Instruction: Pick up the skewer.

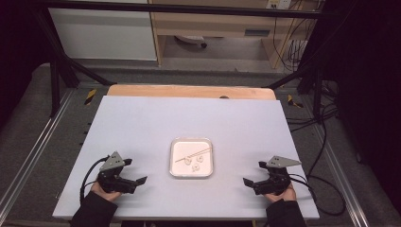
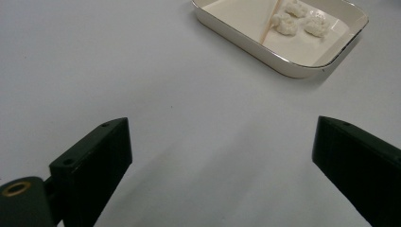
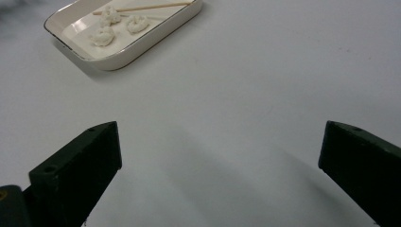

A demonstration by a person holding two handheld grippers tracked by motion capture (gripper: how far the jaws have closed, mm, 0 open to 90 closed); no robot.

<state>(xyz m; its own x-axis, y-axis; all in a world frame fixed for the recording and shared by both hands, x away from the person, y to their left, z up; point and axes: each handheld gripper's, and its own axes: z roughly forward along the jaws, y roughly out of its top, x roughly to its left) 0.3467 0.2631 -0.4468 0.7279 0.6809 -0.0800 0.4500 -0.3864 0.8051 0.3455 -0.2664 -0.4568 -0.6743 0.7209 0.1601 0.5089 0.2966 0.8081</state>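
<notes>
A shallow white tray (image 1: 176,172) sits in the middle of the table, toward the near edge. Inside lie three small white lumps (image 1: 195,163) and a thin wooden stick (image 1: 191,154). The tray (image 2: 246,45) appears at the upper right of the left gripper view and, as the tray (image 3: 156,40), at the upper left of the right gripper view, with the white lumps (image 3: 113,26) and the stick (image 3: 146,7) in it. My left gripper (image 1: 137,176) rests low at the tray's left, open and empty. My right gripper (image 1: 253,175) rests at the tray's right, likewise open and empty.
The pale tabletop (image 1: 189,118) spreads wide around the tray. A wooden strip (image 1: 189,91) runs along its far edge. Black frame bars (image 1: 61,71) and cables (image 1: 326,123) stand beyond the table's sides. Each gripper is held by a hand in a dark sleeve (image 1: 94,210).
</notes>
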